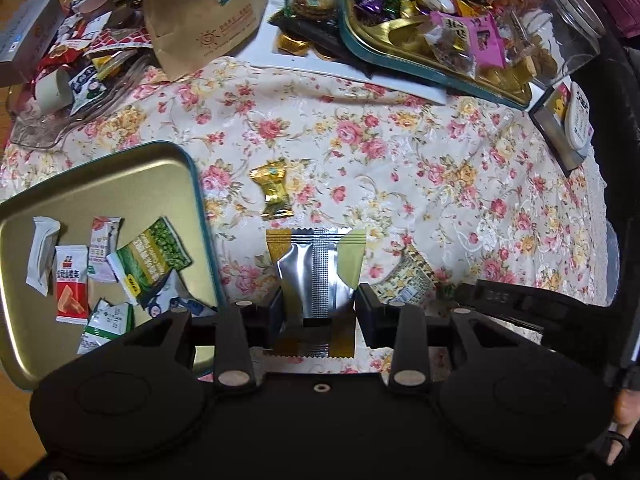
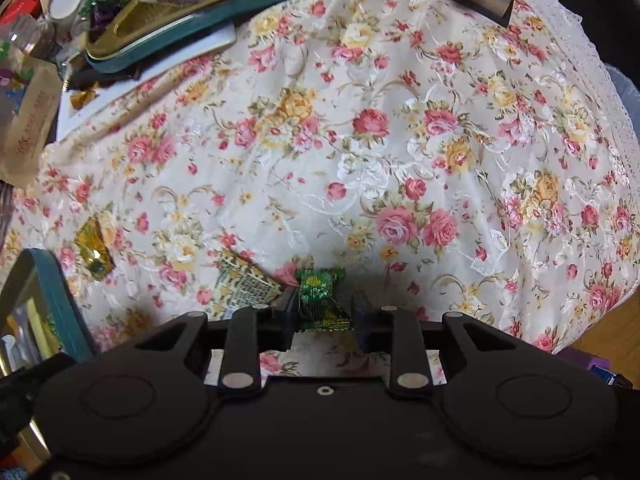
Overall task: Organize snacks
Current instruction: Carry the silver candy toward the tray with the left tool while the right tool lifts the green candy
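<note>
My left gripper [image 1: 320,312] points down, shut on a silver and gold snack packet [image 1: 316,272] that stands crumpled between its pads. Left of it lies an open gold tin with a teal rim [image 1: 100,176] holding several small snack packets. A gold-wrapped candy [image 1: 274,192] and a yellow patterned packet [image 1: 408,280] lie on the floral tablecloth. My right gripper [image 2: 324,316] is shut on a green-wrapped candy [image 2: 320,292], just above the cloth. Left of that candy I see the patterned packet [image 2: 244,284], with the gold candy [image 2: 94,248] and the tin's rim [image 2: 52,280] further left.
At the back, a second teal-rimmed tin [image 1: 400,68] is heaped with candies. A brown paper bag [image 1: 204,12], a clear glass dish of wrappers [image 1: 60,120] and a clear plastic jar [image 1: 568,28] stand around it. The tablecloth's lace edge [image 2: 600,92] runs along the right.
</note>
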A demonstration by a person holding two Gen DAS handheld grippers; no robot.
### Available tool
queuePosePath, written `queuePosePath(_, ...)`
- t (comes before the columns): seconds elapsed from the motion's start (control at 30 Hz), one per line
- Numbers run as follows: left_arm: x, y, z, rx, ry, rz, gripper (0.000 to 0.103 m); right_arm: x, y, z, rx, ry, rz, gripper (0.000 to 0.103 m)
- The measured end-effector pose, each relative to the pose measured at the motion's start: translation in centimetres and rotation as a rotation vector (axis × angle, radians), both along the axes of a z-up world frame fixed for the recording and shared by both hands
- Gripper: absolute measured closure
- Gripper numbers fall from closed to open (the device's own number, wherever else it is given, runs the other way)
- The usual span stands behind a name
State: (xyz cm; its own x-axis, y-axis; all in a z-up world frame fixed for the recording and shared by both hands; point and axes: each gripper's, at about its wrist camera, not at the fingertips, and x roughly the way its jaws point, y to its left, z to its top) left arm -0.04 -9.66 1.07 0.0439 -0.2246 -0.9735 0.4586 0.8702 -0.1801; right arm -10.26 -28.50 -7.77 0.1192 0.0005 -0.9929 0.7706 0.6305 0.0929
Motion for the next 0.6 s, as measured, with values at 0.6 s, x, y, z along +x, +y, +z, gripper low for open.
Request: queuePosePath(0.6, 6.0, 11.6, 1.3, 0.018, -0.099, 0.273, 0.057, 3.1, 6.3, 5.9, -0.031, -0.135, 0.18, 0.074)
